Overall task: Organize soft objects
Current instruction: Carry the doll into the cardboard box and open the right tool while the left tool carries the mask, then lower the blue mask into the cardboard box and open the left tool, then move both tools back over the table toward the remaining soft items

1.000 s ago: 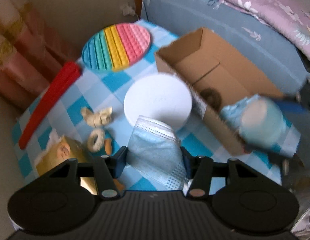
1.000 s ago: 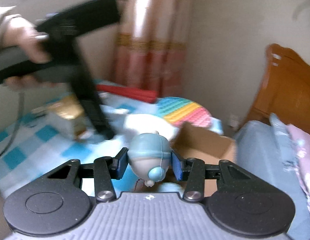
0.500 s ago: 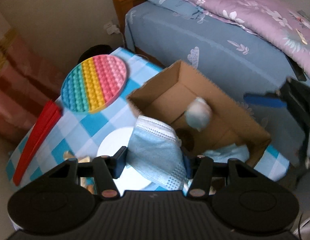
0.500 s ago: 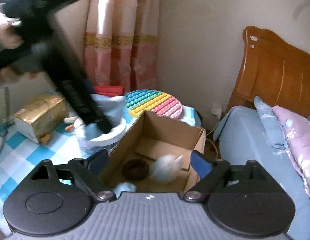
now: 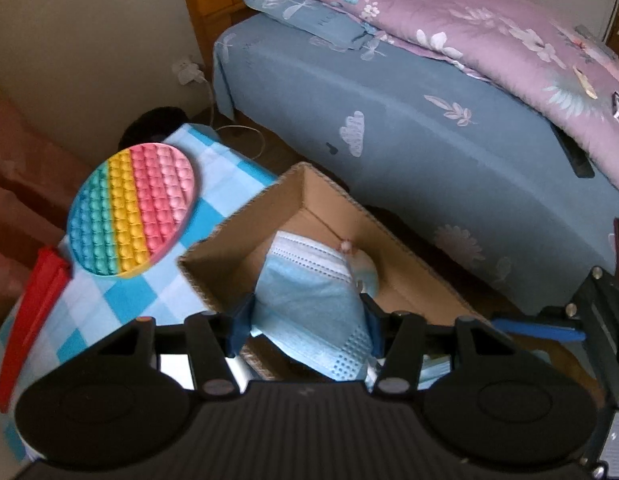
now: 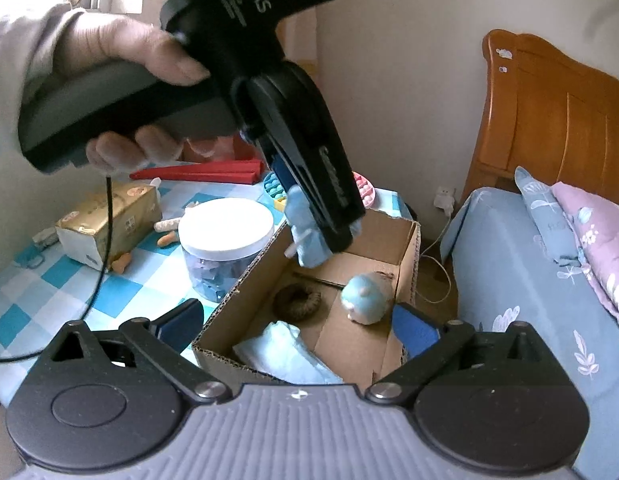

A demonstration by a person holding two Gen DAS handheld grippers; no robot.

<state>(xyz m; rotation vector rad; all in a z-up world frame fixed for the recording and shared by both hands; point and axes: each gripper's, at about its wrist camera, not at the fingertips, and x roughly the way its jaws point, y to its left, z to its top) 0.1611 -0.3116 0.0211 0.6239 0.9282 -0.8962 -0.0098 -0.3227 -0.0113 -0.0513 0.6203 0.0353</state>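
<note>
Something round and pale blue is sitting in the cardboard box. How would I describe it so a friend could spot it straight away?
Start at the open cardboard box on the checked table beside the bed. On its floor, near the far right corner, lies a small plush toy. It is the only rounded, pale blue thing there; the dark ring beside it is brown, and the mask nearer the front lies flat.

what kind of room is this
Most likely a bedroom at home: a bed with a floral quilt, a wooden headboard, and beside it a small table in a blue checked cloth.

Cream wall [image 6: 409,80], wooden headboard [image 6: 549,120], blue-sheeted bed [image 5: 429,128], pink curtain [image 5: 21,184]
</note>
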